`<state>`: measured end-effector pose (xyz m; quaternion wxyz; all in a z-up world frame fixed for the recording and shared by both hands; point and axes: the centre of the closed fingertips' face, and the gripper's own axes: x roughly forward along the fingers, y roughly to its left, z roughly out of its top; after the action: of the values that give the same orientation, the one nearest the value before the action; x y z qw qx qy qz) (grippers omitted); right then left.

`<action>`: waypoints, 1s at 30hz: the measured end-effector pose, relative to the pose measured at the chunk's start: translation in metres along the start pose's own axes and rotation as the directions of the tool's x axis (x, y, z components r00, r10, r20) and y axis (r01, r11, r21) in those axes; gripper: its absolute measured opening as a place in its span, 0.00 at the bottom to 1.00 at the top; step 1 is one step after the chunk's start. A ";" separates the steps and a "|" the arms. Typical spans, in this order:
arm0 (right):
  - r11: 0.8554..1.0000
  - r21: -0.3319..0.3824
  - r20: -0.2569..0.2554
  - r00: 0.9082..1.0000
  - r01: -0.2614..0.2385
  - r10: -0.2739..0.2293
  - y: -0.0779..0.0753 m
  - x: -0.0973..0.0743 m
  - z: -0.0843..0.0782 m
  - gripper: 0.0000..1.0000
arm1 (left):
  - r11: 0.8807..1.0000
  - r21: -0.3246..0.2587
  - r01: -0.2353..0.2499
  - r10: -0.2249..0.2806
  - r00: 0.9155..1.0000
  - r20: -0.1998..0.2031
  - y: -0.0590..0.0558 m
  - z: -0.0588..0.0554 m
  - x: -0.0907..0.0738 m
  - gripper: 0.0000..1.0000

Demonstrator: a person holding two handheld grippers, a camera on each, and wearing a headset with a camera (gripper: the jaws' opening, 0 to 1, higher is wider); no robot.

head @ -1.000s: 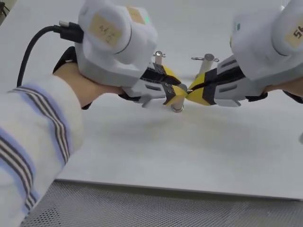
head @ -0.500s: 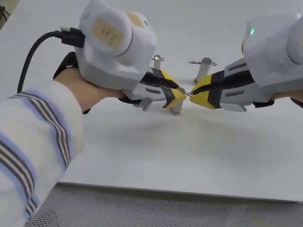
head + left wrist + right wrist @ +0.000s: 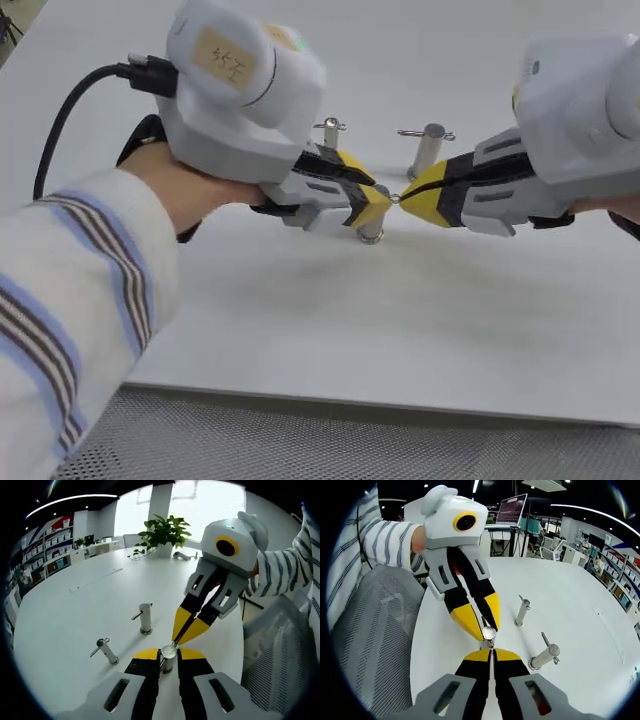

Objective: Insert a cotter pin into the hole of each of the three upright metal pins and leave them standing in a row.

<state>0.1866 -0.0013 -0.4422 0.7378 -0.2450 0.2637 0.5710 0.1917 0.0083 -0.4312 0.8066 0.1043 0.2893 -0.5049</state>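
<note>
My left gripper (image 3: 383, 200) is shut on the nearest upright metal pin (image 3: 372, 232), which stands on the white table (image 3: 330, 310); in the left gripper view my jaws (image 3: 169, 655) clamp its shaft (image 3: 167, 661). My right gripper (image 3: 405, 196) meets it tip to tip from the right, shut on a thin cotter pin (image 3: 397, 198) held at the pin's top (image 3: 488, 632). In the right gripper view its jaws (image 3: 490, 652) are pressed together. Behind stand two more metal pins (image 3: 330, 132) (image 3: 428, 150), each with a cotter pin through it.
The table's front edge (image 3: 380, 405) lies near me, with grey mesh (image 3: 300, 440) below it. A black cable (image 3: 70, 100) trails from the left gripper's body. A potted plant (image 3: 165, 532) stands at the table's far end.
The right gripper's body has dropped and levelled while its tips stay at the top of the held pin. The left gripper holds almost still.
</note>
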 end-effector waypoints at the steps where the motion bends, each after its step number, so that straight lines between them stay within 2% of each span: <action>1: 1.000 0.005 0.004 1.000 0.010 -0.010 0.000 -0.001 -0.001 0.00 | 1.000 -0.001 0.001 -0.001 1.000 0.006 0.000 0.000 -0.002 0.09; 4: 0.998 0.045 0.025 0.999 0.033 -0.034 0.000 0.000 -0.003 0.00 | 1.000 -0.008 -0.005 0.005 1.000 0.030 0.000 0.001 -0.007 0.10; 7: 0.994 0.096 0.049 0.997 0.046 -0.051 0.003 0.001 -0.006 0.06 | 1.000 -0.022 -0.019 0.020 0.999 0.050 0.003 0.000 -0.014 0.12; 10: 0.985 0.156 0.097 0.992 0.068 -0.083 0.003 0.005 -0.003 0.11 | 0.999 -0.033 -0.032 0.035 0.996 0.081 -0.001 0.002 -0.019 0.14; 11: 0.986 0.154 0.106 0.991 0.068 -0.084 0.005 0.007 -0.003 0.13 | 0.999 -0.037 -0.035 0.038 0.995 0.091 -0.002 0.002 -0.021 0.15; 13: 0.986 0.150 0.113 0.989 0.076 -0.093 0.008 0.011 -0.004 0.19 | 0.998 -0.044 -0.038 0.043 0.992 0.116 -0.003 0.003 -0.026 0.20; 14: 0.986 0.150 0.112 0.989 0.079 -0.096 0.009 0.014 -0.005 0.21 | 0.998 -0.051 -0.036 0.042 0.989 0.140 -0.007 0.006 -0.028 0.24; 17: 0.985 0.153 0.109 0.989 0.079 -0.096 0.015 0.023 -0.009 0.30 | 0.997 -0.059 -0.045 0.055 0.984 0.169 -0.011 0.005 -0.035 0.39; 21: 0.981 0.178 0.130 0.986 0.076 -0.100 0.016 0.032 -0.013 0.33 | 0.994 -0.093 -0.051 0.066 0.983 0.174 -0.014 -0.001 -0.043 0.48; 22: 0.979 0.189 0.135 0.986 0.072 -0.098 0.016 0.033 -0.013 0.32 | 0.992 -0.108 -0.065 0.083 0.982 0.170 -0.009 -0.004 -0.046 0.50; 23: 0.977 0.201 0.141 0.985 0.065 -0.095 0.016 0.034 -0.012 0.31 | 0.986 -0.136 -0.100 0.122 0.979 0.163 -0.003 -0.008 -0.050 0.52; 26: 0.974 0.217 0.172 0.979 0.067 -0.105 0.014 0.037 -0.009 0.27 | 0.982 -0.142 -0.125 0.148 0.975 0.164 -0.002 -0.013 -0.055 0.62; 30: 0.967 0.250 0.199 0.974 0.056 -0.107 0.012 0.038 -0.006 0.27 | 0.965 -0.179 -0.191 0.221 0.962 0.161 0.005 -0.021 -0.068 0.74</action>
<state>0.1821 0.0250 -0.4728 0.8090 -0.1017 0.2417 0.5261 0.1662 0.0714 -0.4105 0.8835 0.0220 0.2428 -0.4001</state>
